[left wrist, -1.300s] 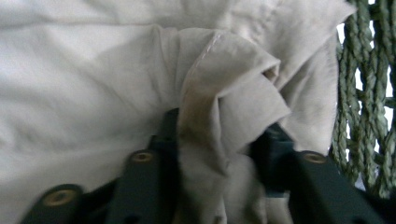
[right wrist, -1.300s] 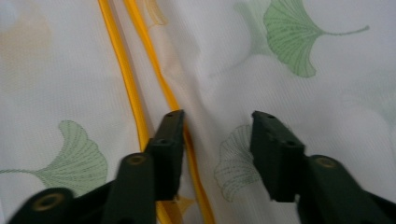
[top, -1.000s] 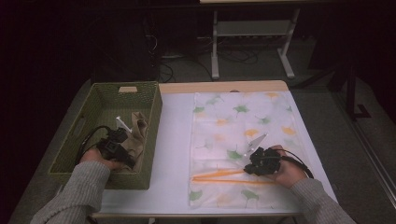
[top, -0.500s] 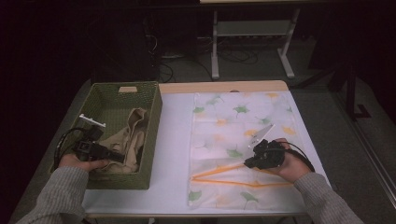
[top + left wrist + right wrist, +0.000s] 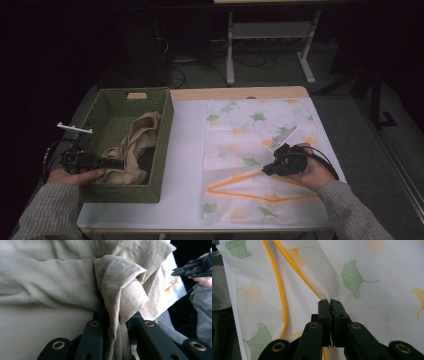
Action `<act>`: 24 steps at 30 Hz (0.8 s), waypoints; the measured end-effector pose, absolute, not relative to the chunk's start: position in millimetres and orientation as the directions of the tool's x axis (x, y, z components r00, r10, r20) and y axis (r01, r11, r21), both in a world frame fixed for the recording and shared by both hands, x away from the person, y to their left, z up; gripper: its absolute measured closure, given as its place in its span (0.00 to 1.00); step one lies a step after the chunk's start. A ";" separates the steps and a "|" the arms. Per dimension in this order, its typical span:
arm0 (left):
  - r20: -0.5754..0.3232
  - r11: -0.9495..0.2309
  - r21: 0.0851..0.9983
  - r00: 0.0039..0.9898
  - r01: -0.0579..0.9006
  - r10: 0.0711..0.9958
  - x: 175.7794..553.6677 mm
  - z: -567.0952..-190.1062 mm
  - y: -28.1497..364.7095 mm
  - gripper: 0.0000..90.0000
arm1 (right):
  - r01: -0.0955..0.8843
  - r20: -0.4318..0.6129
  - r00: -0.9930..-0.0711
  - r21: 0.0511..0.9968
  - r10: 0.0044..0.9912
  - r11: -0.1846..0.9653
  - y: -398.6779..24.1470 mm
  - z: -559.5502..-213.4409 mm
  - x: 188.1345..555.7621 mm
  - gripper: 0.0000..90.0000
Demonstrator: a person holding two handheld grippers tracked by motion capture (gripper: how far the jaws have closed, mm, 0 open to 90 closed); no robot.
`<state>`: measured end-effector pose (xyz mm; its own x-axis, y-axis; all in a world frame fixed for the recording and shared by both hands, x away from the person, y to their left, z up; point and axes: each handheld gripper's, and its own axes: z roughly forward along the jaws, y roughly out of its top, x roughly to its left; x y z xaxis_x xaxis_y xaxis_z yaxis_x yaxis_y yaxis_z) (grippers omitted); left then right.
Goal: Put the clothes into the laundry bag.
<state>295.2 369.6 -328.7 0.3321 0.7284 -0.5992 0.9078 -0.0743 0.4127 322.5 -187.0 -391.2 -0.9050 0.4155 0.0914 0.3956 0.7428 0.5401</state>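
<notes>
A woven olive-green rectangular basket (image 5: 161,150) is sitting on the left part of the white-topped desk (image 5: 187,145), its long side running from the desk's near edge toward the far edge. Inside it, a crumpled beige linen cloth (image 5: 134,147) is lying heaped against the right wall and spilling toward the near left corner of the basket. The left gripper (image 5: 112,163) is reaching over the basket's left rim, held in the person's left hand (image 5: 75,176), and its black jaws are pinched together on a gathered fold of the beige cloth (image 5: 117,297), which is bunching up between them in the left gripper view.

On the right half of the desk, a white cloth printed with green and orange ginkgo leaves and edged in an orange stripe (image 5: 250,145) is lying spread almost flat, with its near portion folded over so the orange border is forming a long wedge. The right gripper (image 5: 267,169), held in the right hand (image 5: 312,172) near the cloth's right edge, is pointing left across the fabric. In the right gripper view its jaws are pressed tightly together, clamping a thin ridge of the printed cloth (image 5: 362,277) beside the orange stripe.
</notes>
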 end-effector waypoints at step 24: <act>-0.661 0.038 0.532 0.387 0.846 0.643 270.6 -284.8 391.2 0.89 | 0.427 0.122 -0.889 0.568 0.441 0.704 -192.9 -372.3 342.5 0.97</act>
<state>270.6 391.2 -284.8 0.3865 0.6434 -0.6608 0.8458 0.0384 0.5321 342.5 -192.9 -372.3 -0.8890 0.4414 0.1218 0.4271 0.7037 0.5678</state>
